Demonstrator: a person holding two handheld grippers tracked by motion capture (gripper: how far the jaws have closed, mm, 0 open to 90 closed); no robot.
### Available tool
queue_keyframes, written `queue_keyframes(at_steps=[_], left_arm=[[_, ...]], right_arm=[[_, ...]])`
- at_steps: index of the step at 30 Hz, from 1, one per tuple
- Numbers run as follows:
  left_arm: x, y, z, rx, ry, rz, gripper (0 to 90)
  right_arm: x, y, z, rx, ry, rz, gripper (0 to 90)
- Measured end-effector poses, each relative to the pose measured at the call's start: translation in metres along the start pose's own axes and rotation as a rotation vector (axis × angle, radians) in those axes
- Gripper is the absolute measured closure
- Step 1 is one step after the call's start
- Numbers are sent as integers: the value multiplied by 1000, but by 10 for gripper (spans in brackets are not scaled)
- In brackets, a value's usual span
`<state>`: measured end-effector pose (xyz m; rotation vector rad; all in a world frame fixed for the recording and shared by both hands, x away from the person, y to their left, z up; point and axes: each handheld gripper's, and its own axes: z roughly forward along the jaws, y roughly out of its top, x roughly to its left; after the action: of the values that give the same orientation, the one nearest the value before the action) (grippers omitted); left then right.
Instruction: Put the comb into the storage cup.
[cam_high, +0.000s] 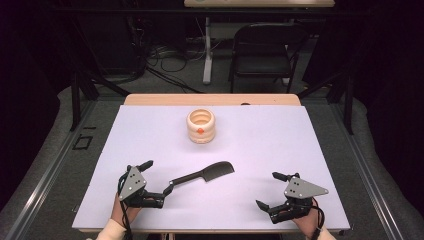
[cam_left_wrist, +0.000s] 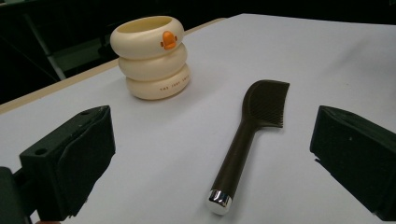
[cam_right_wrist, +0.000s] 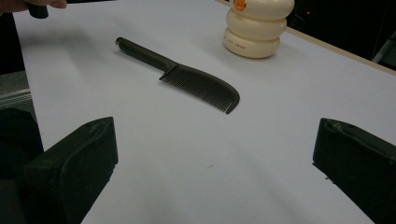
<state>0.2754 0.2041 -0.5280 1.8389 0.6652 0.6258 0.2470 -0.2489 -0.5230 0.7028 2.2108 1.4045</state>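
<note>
Nearest to us in the high view, our left gripper (cam_high: 158, 176) rests at the front left of the white table (cam_high: 280, 145) with its jaws spread wide, one tip lying just beside the handle end of the comb (cam_high: 202, 175). Our right gripper (cam_high: 273, 190) sits at the front right, also spread wide and grasping nothing, well apart from the comb.

The left gripper view adds what the high view cannot: we see the comb (cam_left_wrist: 243, 140) lying flat between the two released jaws but ahead of them, its silver end cap pointing toward us and its teeth fanned out at the far end. From the right gripper view we see the comb (cam_right_wrist: 187, 77) side-on beyond the open jaws, with the fine teeth clearly separated along its curved head, a detail lost from above.

Farther back, near the middle of the table, stands the cream holder (cam_high: 200, 126), upright, built like three stacked rings. The left gripper view shows its orange beak mark and a small line of print too tiny for us to read on the holder (cam_left_wrist: 152, 58); the right gripper view catches only its lower rings (cam_right_wrist: 257, 28).
</note>
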Motion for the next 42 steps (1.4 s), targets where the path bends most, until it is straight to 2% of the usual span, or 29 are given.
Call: queue_keyframes(at_steps=[25,33,37,42], left_arm=[[4,10,21,40,-26,15,1],[6,15,28,92,-63,28,1],[7,17,31,108,-68,30,1],[7,21,36,153,-81,40,3]], right_arm=[[0,0,1,2,7,5,0],[0,-1,1,5,9,10,0],[0,-1,1,4,9,9,0],[0,-1,1,5,9,10,0]])
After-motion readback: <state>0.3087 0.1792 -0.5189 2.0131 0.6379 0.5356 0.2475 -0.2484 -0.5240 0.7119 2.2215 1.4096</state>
